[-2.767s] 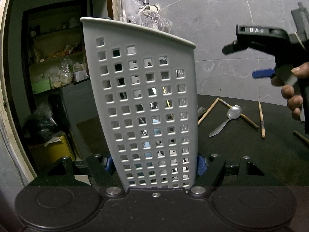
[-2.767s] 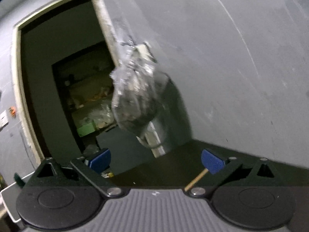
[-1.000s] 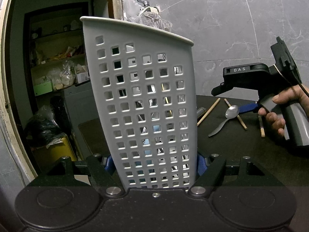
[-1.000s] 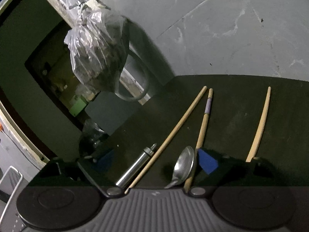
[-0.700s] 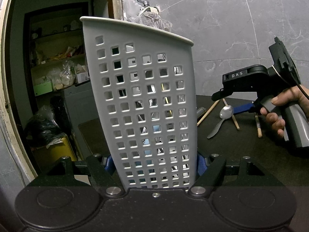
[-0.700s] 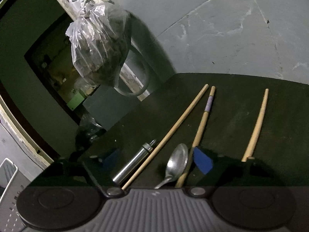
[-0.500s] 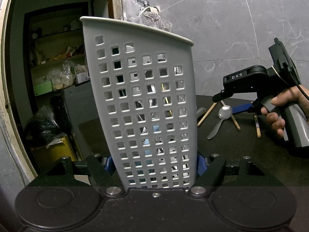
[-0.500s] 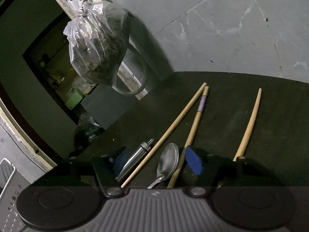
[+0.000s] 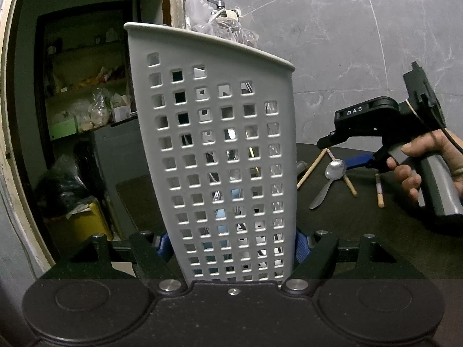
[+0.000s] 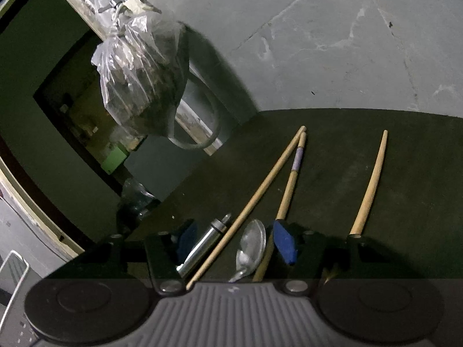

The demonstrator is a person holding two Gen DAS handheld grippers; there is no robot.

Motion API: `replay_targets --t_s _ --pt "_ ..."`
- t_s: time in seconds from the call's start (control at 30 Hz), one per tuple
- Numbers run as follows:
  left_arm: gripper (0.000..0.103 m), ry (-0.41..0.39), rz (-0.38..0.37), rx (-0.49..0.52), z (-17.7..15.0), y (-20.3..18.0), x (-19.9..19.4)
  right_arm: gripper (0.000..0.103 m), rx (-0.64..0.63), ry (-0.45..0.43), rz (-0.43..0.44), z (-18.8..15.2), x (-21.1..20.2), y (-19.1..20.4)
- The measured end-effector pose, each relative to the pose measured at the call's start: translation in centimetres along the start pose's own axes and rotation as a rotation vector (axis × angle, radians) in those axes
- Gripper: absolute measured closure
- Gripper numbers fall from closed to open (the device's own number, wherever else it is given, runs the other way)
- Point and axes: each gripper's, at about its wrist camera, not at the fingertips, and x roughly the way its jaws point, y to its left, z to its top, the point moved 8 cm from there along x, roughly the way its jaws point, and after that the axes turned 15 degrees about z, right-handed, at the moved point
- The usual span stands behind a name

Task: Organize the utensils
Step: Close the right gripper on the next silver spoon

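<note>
While the left gripper (image 9: 231,245) stood clamped on the foot of the grey perforated utensil basket (image 9: 220,150) and held it upright at the table's near edge, the right gripper (image 10: 234,243) hung low over the dark table (image 10: 405,173); its jaws were closing, with nothing yet pinched. Between them lay the bowl of a steel spoon (image 10: 250,245), a long wooden chopstick (image 10: 254,199) and a small metal cylinder (image 10: 202,245) — more than one thing in the gap. A banded chopstick (image 10: 292,179) ran under the right blue pad (image 10: 285,245); another bare chopstick (image 10: 370,182) lay well apart to the right.

From the left camera the spoon (image 9: 330,179) showed just beyond the basket, the person's hand (image 9: 413,167) on the trigger grip behind it.

To my eye the spoon would be light, stiff and slick — thin metal lying flat, apt to skate or pivot between the pads; taking it across the neck, just below the bowl, looked surest. The chopsticks seemed lighter still, round and ready to roll; a grip near mid-length would keep one from tipping. The basket looked like thin plastic, liable to flex if squeezed hard; some cutlery showed faintly through its holes.
</note>
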Motion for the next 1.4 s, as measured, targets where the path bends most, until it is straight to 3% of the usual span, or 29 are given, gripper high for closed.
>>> replay_targets --t_s 0.47,0.73,1.03,1.07,1.1,1.17,1.4 --pt "0.026 0.0 -0.003 -0.003 0.0 0.1 -0.1 0.039 -0.041 0.07 -0.007 0.0 1.8 0.2" --pt "0.026 0.002 -0.003 -0.001 -0.1 0.1 -0.2 0.04 -0.043 -0.016 0.058 1.1 0.7 0.6" --pt "0.026 0.003 -0.003 0.0 -0.1 0.1 -0.1 0.042 -0.076 0.096 0.058 0.0 2.5 1.1" --pt "0.026 0.003 -0.004 0.0 -0.1 0.1 -0.1 0.047 -0.077 0.107 0.052 -0.1 2.6 1.1" --pt "0.026 0.003 -0.004 -0.001 -0.2 0.1 -0.1 0.059 -0.072 0.131 0.043 -0.3 2.8 0.9" --pt "0.026 0.003 -0.004 0.0 -0.2 0.2 -0.1 0.07 -0.063 0.155 0.034 -0.7 3.0 0.8" --pt "0.026 0.003 -0.004 0.0 -0.2 0.2 -0.1 0.086 -0.076 0.174 0.008 -0.9 3.1 0.8"
